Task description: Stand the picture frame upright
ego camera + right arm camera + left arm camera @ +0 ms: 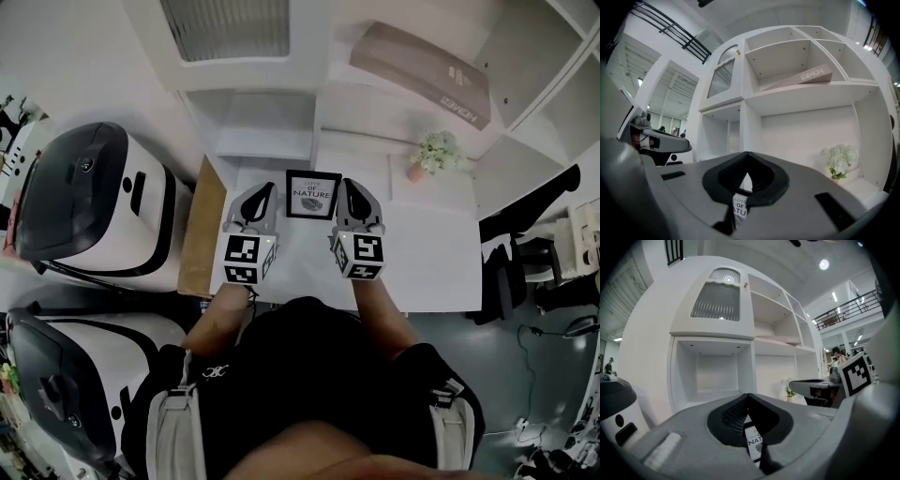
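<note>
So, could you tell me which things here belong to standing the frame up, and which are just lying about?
For the job:
- frame
- left gripper, shut
- right gripper, shut

Just lying about:
- flowers
- box on the shelf
- machine at the left

On the picture frame (pixel 313 194), the head view gave "OF NATURE" in dark capitals on white. A smaller line above it was too small to read. The left gripper view showed only "NAT" of that print, and the right gripper view showed "OF" and "ATU".

The brown box (pixel 801 78) leaning on the upper shelf (pixel 797 93) carried "HOMES" in pale capitals along its edge, legible in the right gripper view. A small logo beside that word in the head view was not readable.

The marker cubes on the left gripper (pixel 263 192) and right gripper (pixel 346 187) bore black-and-white square code patterns, no letters.
</note>
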